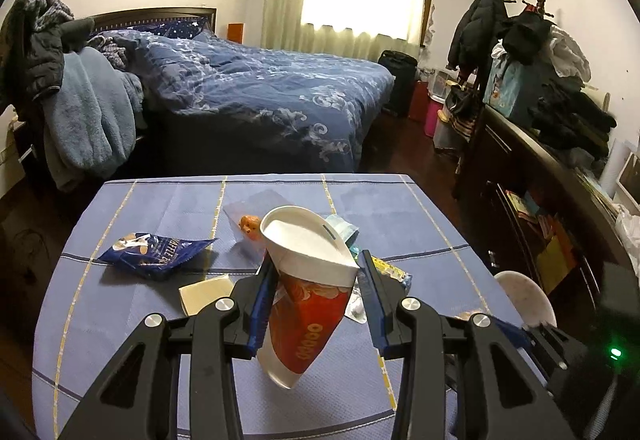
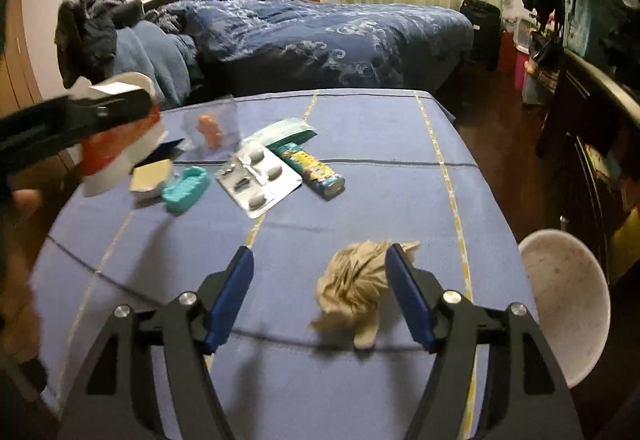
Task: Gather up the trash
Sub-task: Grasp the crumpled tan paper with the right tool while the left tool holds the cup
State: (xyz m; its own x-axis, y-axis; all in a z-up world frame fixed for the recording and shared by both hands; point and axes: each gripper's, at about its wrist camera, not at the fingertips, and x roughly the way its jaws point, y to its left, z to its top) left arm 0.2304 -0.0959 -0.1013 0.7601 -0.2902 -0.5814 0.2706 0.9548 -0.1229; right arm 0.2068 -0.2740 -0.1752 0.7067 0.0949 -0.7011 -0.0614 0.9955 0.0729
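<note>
Paper cup lifted in the left gripper; crumpled tissue waits under the spread right one.

Nearest, the left gripper (image 1: 318, 294) is clamped on a squashed red-and-white paper cup (image 1: 306, 280), held tilted above the blue checked tablecloth (image 1: 152, 324). The right gripper (image 2: 320, 294) hangs with its fingers wide apart, a crumpled beige tissue (image 2: 354, 290) lying between them, soft and wrinkled. Just right, off the table edge, sits a white speckled bowl-shaped bin (image 2: 564, 292), probably where the cup goes next. Farther off lie a foil blister pack (image 2: 258, 177), a teal plastic piece (image 2: 186, 189), a glossy tube wrapper (image 2: 312, 169) and a blue snack bag (image 1: 154, 250).
</note>
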